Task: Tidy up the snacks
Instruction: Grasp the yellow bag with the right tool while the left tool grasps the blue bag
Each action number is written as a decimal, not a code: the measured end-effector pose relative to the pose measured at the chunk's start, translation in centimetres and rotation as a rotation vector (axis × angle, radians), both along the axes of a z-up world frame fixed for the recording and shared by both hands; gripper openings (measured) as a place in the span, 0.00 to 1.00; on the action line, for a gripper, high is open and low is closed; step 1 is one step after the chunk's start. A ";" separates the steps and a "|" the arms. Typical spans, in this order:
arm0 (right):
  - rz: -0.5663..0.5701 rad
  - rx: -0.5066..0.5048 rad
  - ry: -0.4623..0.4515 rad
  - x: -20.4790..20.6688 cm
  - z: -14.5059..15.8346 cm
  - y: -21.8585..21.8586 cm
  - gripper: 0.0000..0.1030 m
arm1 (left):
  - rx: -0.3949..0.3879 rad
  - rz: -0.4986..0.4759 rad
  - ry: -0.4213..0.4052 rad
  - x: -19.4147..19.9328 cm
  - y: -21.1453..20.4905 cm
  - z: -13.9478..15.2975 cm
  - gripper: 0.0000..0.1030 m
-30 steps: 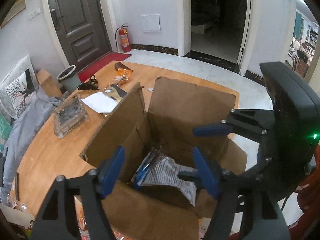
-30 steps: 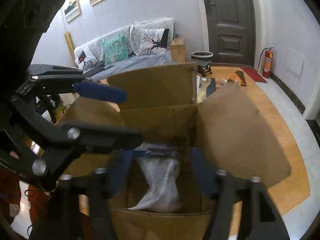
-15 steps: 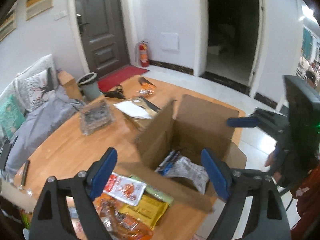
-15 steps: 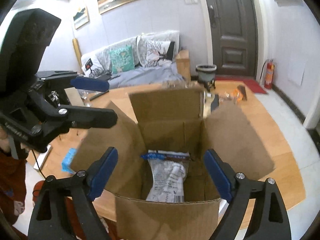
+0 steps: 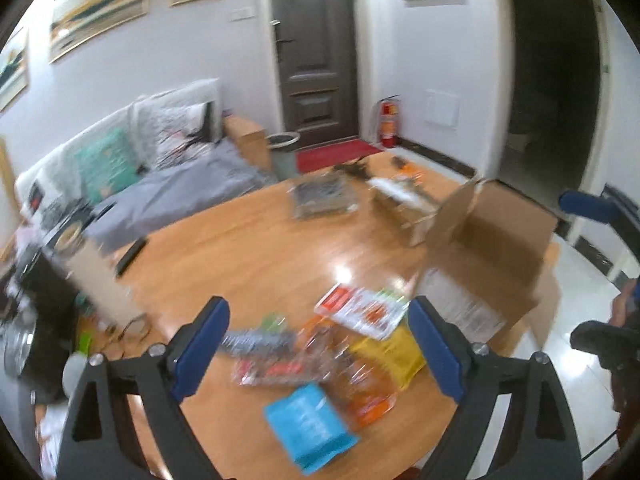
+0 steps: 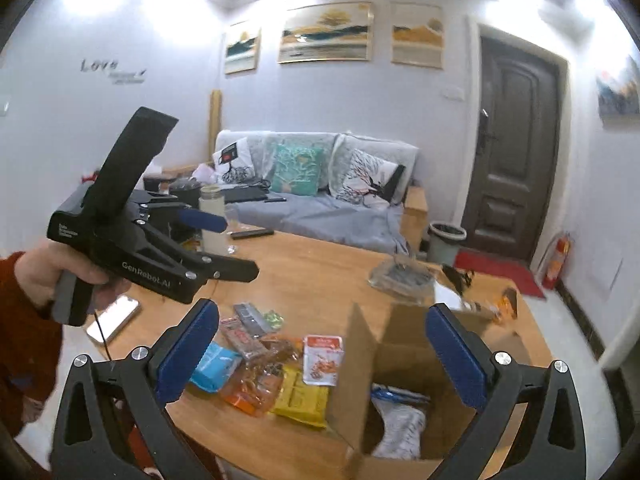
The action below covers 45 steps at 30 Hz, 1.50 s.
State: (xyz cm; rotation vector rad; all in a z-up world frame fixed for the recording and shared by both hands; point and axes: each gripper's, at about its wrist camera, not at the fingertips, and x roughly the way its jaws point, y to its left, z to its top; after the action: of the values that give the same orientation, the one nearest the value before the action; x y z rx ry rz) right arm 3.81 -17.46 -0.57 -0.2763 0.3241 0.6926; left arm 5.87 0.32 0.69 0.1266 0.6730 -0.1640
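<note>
Two tools spread wide and empty above a wooden desk [image 6: 320, 276] with snacks and a box.

Left tool [image 5: 318, 350] wide open with nothing between its blue pads, just been opening, over a blurry heap of snack packets [image 5: 320, 364] near the desk's front edge. Right tool [image 6: 322, 354] wide open too, just been opening, holding nothing. Open cardboard box [image 6: 404, 364] to the right of the heap, with a white and blue packet [image 6: 396, 420] inside. In the heap: a blue packet [image 6: 214, 366], a yellow packet [image 6: 302, 398], a red and white packet [image 6: 323, 358]. Left tool also seen from the right one, gripped by a hand [image 6: 68, 270] in a red sleeve.
</note>
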 end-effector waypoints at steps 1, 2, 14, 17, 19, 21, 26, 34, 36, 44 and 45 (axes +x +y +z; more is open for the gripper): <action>0.013 -0.014 0.006 -0.1 -0.4 0.8 1.00 | -0.007 0.023 0.014 -0.4 0.9 -1.1 0.87; 0.038 -0.021 0.022 -0.1 -1.0 1.9 1.00 | -0.011 0.037 0.026 -0.7 1.6 -2.0 0.87; 0.017 -0.085 0.259 2.5 -12.2 7.5 0.78 | -0.182 0.093 0.250 -0.2 3.9 -14.0 0.87; -0.038 -0.063 0.348 4.1 -15.3 6.8 0.76 | -0.226 0.101 0.279 -0.4 3.4 -16.0 0.87; -0.065 -0.070 0.386 5.1 -16.7 6.4 0.71 | -0.241 0.107 0.287 0.1 3.0 -16.5 0.87; -0.099 -0.094 0.398 5.8 -17.9 6.6 0.69 | -0.244 0.116 0.291 0.4 2.5 -17.1 0.86; -0.153 -0.142 0.365 7.1 -19.2 7.2 0.68 | -0.224 0.163 0.291 1.1 2.3 -18.0 0.84; -0.198 -0.183 0.385 9.5 -20.2 8.3 0.68 | -0.209 0.172 0.275 1.2 2.8 -18.4 0.73; -0.205 -0.189 0.378 9.9 -20.3 8.4 0.69 | -0.197 0.156 0.276 1.1 2.8 -18.3 0.73; -0.219 -0.214 0.385 10.7 -20.4 8.8 0.67 | -0.175 0.046 0.324 0.6 3.5 -18.4 0.74; -0.218 -0.215 0.385 10.6 -20.3 8.8 0.62 | -0.172 0.042 0.326 0.4 3.6 -18.4 0.74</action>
State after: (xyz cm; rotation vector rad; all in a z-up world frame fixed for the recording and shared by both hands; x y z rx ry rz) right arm 14.36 -8.65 -20.87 -0.3057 0.7878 0.4923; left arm 6.23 3.90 -17.71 -0.0816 0.9817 -0.2031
